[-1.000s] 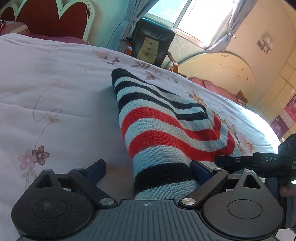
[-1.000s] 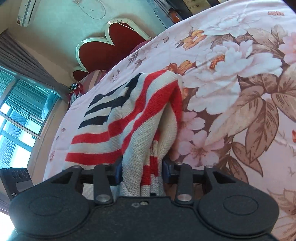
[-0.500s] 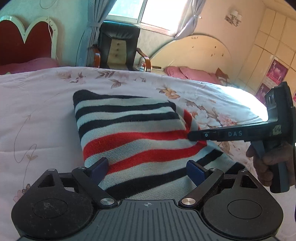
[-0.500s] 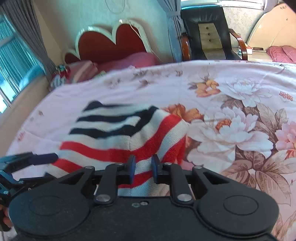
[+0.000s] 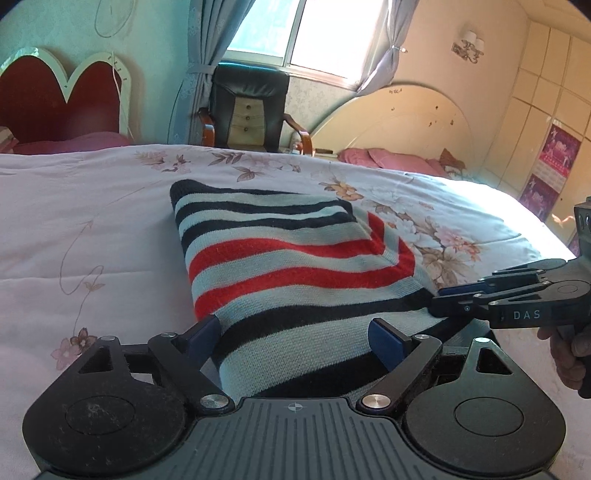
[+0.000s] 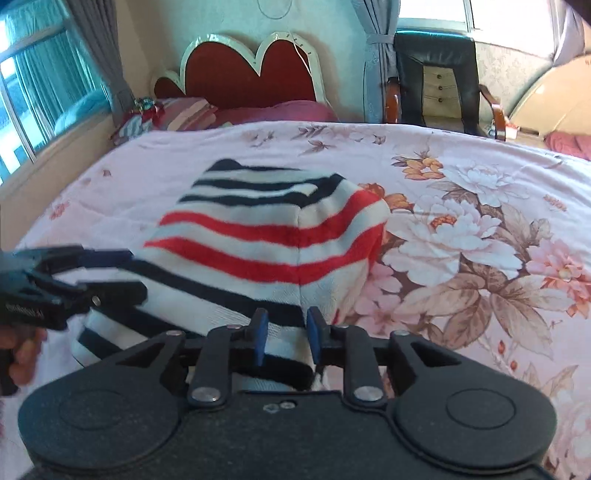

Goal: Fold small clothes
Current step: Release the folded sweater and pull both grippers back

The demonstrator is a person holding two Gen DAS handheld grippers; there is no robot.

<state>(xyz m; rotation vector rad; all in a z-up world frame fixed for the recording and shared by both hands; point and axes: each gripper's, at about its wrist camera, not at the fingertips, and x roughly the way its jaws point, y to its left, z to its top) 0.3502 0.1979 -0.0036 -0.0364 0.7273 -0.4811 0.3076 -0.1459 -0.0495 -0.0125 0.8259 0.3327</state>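
hovering wide open, the left gripper [image 5: 293, 338] holds nothing, while the right gripper [image 6: 284, 338], jaws just reopening narrowly around the striped sweater [image 5: 295, 266] edge, may snag and undo the fold.

Pink floral bedspread [image 5: 92, 206] covers the bed, big peony print toward its right side [image 6: 480, 236]. Red heart-shaped headboard [image 5: 48, 103] with white trim at far end, magenta pillow [image 6: 273, 110] below it. Black leather armchair [image 5: 247, 107] with wooden arms by the window [image 5: 295, 33], grey curtains [image 5: 195, 66] tied back. Second bed with cream arched headboard [image 5: 399, 122] and pink pillows [image 5: 391, 158]. Wall lamp [image 5: 469, 48], posters [image 5: 550, 162] on cream wardrobe doors.
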